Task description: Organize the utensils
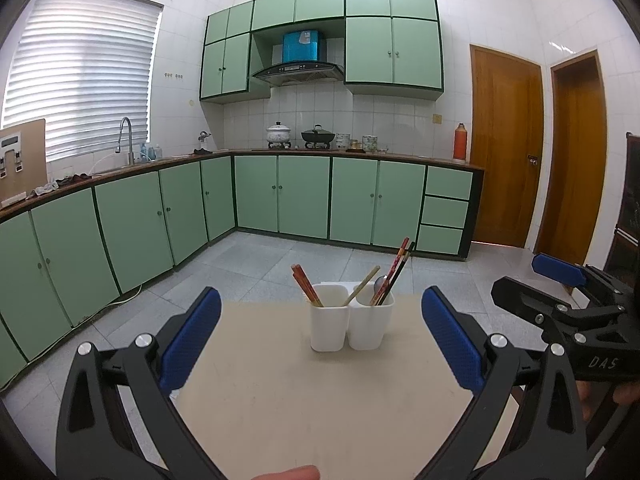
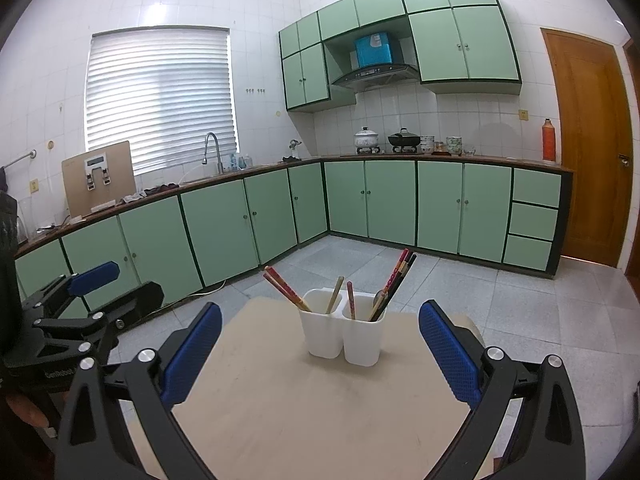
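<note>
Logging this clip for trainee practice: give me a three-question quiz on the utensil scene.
1. True or false: the left gripper is open and holds nothing.
2. Which white cup holds the spoon: A left cup, B right cup?
3. Fill in: both cups stand on the ___.

Key: 1 true. 2 B. 3 table.

Two holders are placed side by side, touching, on the table. Chopsticks are kept in the left one; a spoon in the right.
</note>
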`<state>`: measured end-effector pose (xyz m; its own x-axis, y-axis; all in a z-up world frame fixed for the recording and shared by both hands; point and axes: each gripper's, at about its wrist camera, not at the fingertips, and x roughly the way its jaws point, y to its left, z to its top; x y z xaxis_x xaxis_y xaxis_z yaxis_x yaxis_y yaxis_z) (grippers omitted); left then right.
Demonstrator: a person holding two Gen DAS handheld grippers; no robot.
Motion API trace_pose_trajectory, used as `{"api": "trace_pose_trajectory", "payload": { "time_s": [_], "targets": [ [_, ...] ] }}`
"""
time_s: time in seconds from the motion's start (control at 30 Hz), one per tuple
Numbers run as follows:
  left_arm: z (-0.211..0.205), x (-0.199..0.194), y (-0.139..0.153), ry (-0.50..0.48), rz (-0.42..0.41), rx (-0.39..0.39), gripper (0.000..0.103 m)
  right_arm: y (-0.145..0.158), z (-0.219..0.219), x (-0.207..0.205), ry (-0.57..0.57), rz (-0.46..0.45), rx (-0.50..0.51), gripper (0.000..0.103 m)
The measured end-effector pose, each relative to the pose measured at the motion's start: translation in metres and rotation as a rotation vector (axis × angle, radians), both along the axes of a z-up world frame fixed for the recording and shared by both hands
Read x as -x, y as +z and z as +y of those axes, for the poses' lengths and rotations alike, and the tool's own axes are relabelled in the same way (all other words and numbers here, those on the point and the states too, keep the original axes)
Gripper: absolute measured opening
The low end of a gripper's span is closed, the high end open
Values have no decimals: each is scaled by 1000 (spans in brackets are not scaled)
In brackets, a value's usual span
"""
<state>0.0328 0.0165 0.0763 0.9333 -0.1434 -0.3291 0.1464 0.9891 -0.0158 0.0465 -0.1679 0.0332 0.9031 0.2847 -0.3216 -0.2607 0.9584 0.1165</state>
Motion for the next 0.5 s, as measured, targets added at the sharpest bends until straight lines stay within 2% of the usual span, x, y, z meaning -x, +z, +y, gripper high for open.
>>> {"api": "trace_pose_trajectory", "payload": {
  "time_s": [0.5],
  "targets": [
    [0, -1, -2, -1, 3, 1, 97, -1, 1, -1, 0, 1, 1, 97]
  ]
}}
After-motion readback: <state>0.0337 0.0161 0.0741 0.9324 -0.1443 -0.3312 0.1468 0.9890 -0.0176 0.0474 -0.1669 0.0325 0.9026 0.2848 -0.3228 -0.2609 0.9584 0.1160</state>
